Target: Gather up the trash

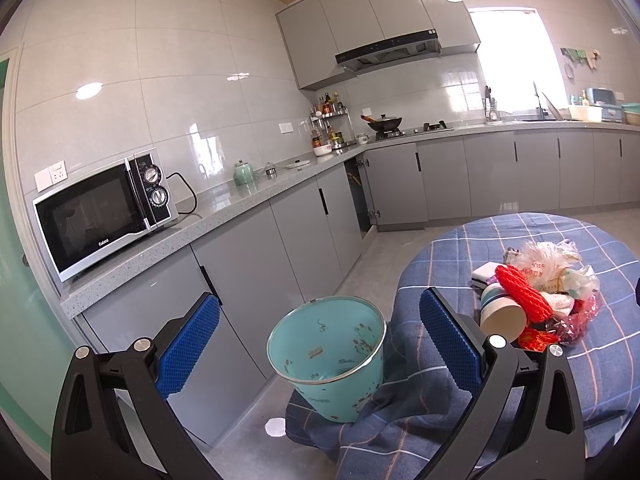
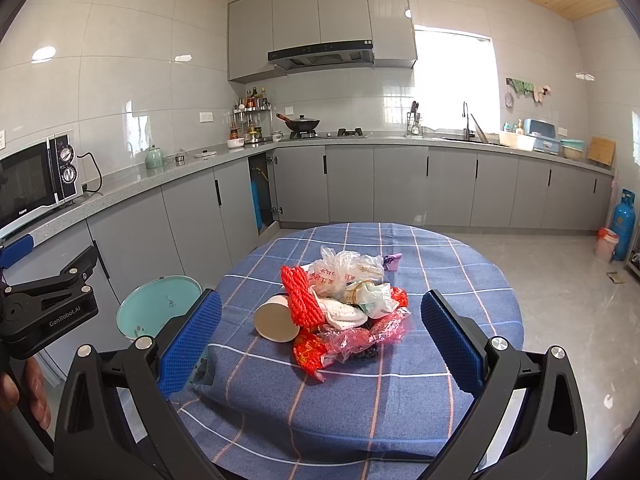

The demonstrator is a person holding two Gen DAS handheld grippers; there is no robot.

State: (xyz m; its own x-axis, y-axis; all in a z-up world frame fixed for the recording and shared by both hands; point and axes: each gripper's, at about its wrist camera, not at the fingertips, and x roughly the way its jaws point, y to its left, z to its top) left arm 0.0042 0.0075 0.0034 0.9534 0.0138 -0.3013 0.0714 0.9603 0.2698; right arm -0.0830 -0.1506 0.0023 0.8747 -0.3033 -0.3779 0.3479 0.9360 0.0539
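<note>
A pile of trash [image 2: 340, 304] lies on the round table with a blue checked cloth [image 2: 440, 264]: a red foam net [image 2: 298, 298], a paper cup [image 2: 274, 320] on its side, clear plastic bags [image 2: 344, 268] and red wrappers [image 2: 360, 334]. The pile also shows in the left wrist view [image 1: 536, 292]. A teal trash bin [image 1: 326, 356] stands on the floor left of the table, also in the right wrist view [image 2: 154, 306]. My left gripper [image 1: 320, 344] is open and empty above the bin. My right gripper [image 2: 322, 340] is open and empty, just short of the pile.
A grey counter [image 1: 224, 212] with cabinets runs along the left and back walls, with a microwave [image 1: 104, 208], a kettle [image 1: 244, 172] and a stove with a wok [image 2: 302, 124]. A blue gas cylinder [image 2: 624, 224] stands at the far right. Grey floor surrounds the table.
</note>
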